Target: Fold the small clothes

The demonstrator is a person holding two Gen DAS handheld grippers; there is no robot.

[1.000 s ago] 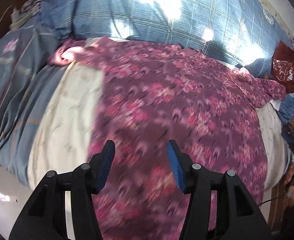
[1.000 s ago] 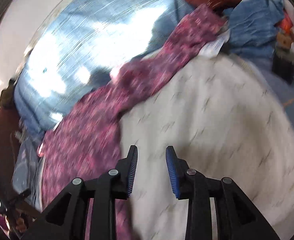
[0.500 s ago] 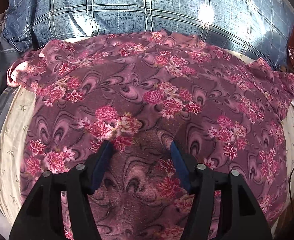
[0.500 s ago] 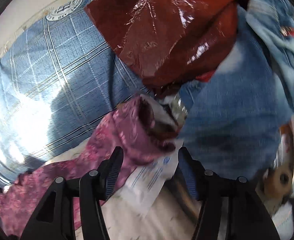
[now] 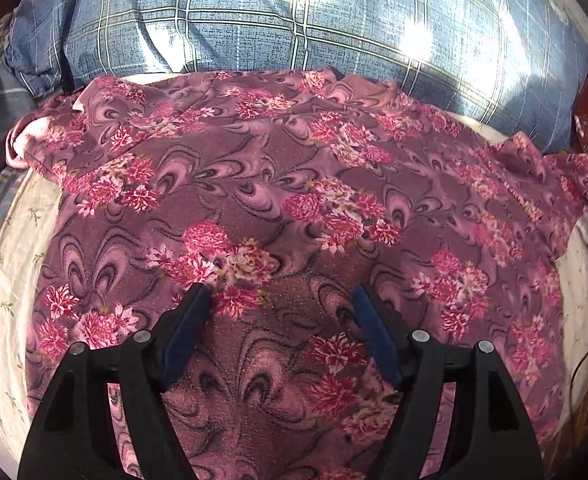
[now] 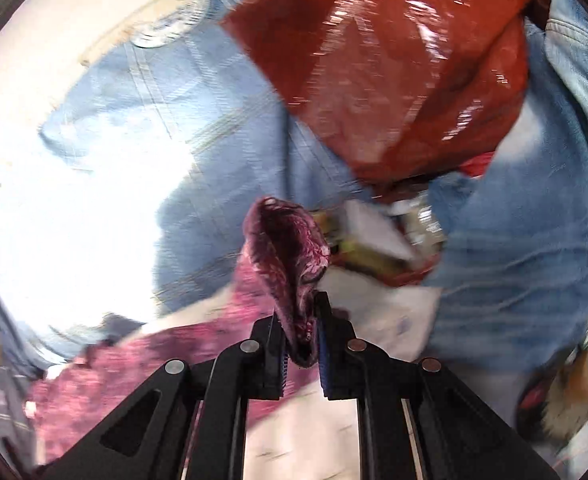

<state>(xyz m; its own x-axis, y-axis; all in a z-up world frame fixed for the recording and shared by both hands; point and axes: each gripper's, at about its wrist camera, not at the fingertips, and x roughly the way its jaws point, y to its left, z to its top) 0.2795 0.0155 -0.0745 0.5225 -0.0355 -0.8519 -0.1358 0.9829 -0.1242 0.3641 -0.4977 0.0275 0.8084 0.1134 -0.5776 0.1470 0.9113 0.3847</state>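
Observation:
A purple floral garment lies spread flat on a cream sheet in the left wrist view. My left gripper is open and empty, its fingers just above the middle of the cloth. In the right wrist view my right gripper is shut on the end of the garment's sleeve, which stands up bunched between the fingers. The rest of the garment trails off to the lower left, blurred.
A blue plaid pillow lies beyond the garment. A shiny red-brown plastic bag and blue denim clothes are piled right of the sleeve, with small boxes between them. A white paper lies by the right gripper.
My right gripper has closed on the sleeve end, which it only straddled half a second ago. My left gripper has held open over the middle of the garment after moving in.

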